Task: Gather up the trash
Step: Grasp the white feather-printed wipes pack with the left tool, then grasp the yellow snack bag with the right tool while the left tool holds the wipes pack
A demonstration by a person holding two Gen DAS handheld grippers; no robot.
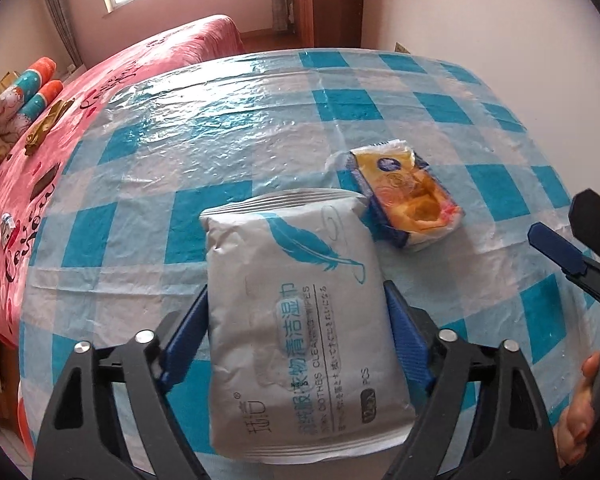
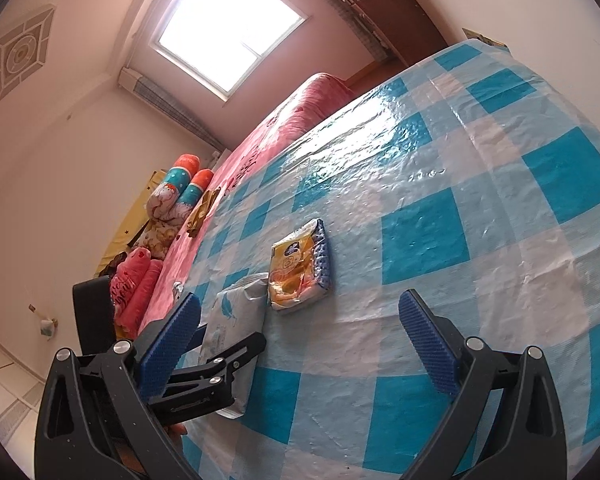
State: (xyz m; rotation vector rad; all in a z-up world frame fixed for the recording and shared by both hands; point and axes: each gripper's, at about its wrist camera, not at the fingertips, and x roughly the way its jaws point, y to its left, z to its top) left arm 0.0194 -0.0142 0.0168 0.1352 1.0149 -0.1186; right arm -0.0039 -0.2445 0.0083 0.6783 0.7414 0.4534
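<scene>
My left gripper is shut on a grey wet-wipes pack with a teal feather print, held over the table. The pack also shows in the right wrist view, clamped in the left gripper. A yellow and blue tissue packet lies on the blue-checked tablecloth just beyond the pack; it shows in the right wrist view too. My right gripper is open and empty above the table, with the tissue packet ahead between its fingers; one of its blue fingers shows at the right edge of the left wrist view.
A bed with a pink cover runs along the table's left side, with rolled pillows and blankets at its head. A window is on the far wall. A wooden wardrobe stands at the back.
</scene>
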